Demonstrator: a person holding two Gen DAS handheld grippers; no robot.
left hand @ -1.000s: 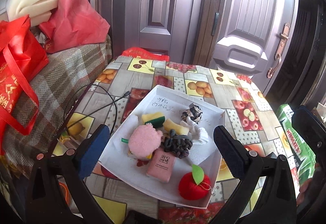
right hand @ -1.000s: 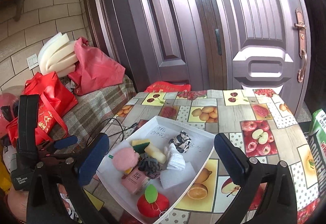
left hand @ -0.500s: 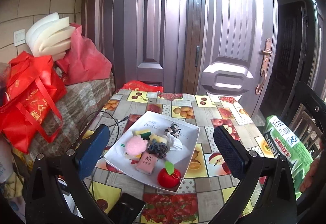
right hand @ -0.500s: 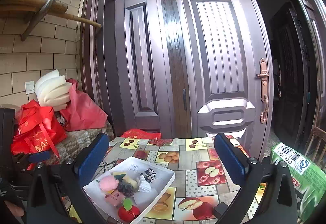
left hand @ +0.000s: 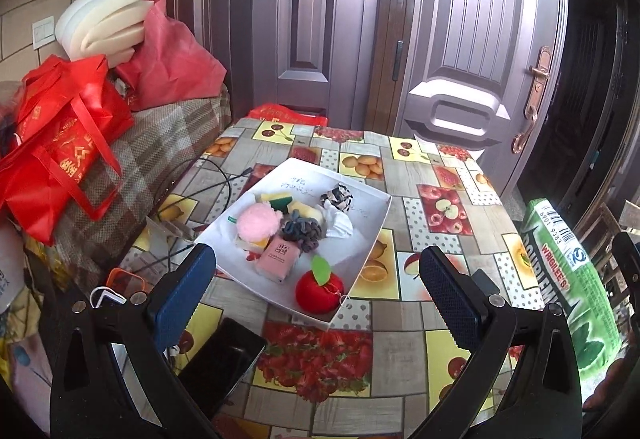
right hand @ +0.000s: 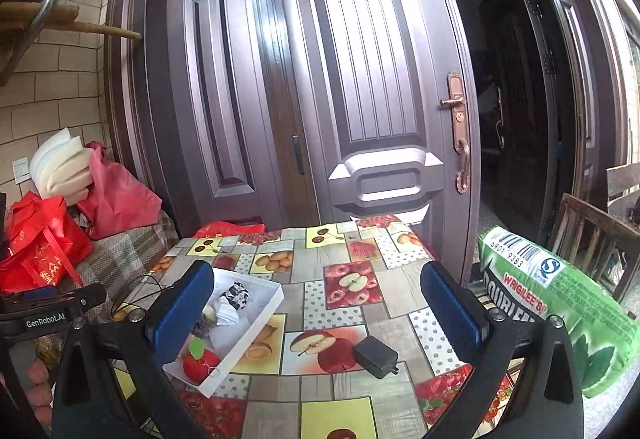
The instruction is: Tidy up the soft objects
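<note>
Both your grippers hang wide open above the table, with the soft objects piled in the white tray.

Your left gripper [left hand: 316,291] has its 2 blue-padded fingers spread far apart, holding nothing, above the near corner of the white tray [left hand: 372,235] on the fruit-print tablecloth [left hand: 440,175]. In that tray lie a pink pompom [left hand: 256,223], a grey scrunchie [left hand: 302,233], a pink packet [left hand: 280,259], a red plush apple [left hand: 319,289], yellow sponges [left hand: 304,209], a black-and-white scrunchie [left hand: 338,197] and white tissue [left hand: 338,225], all crowded together and touching. Your right gripper [right hand: 316,309] is likewise spread and empty, over the table's middle, the tray by its left finger. A black phone [left hand: 224,363] lies near the tray, a black charger [right hand: 376,357] on the cloth, and a green pillow [right hand: 560,311] stands off the table's right edge.
</note>
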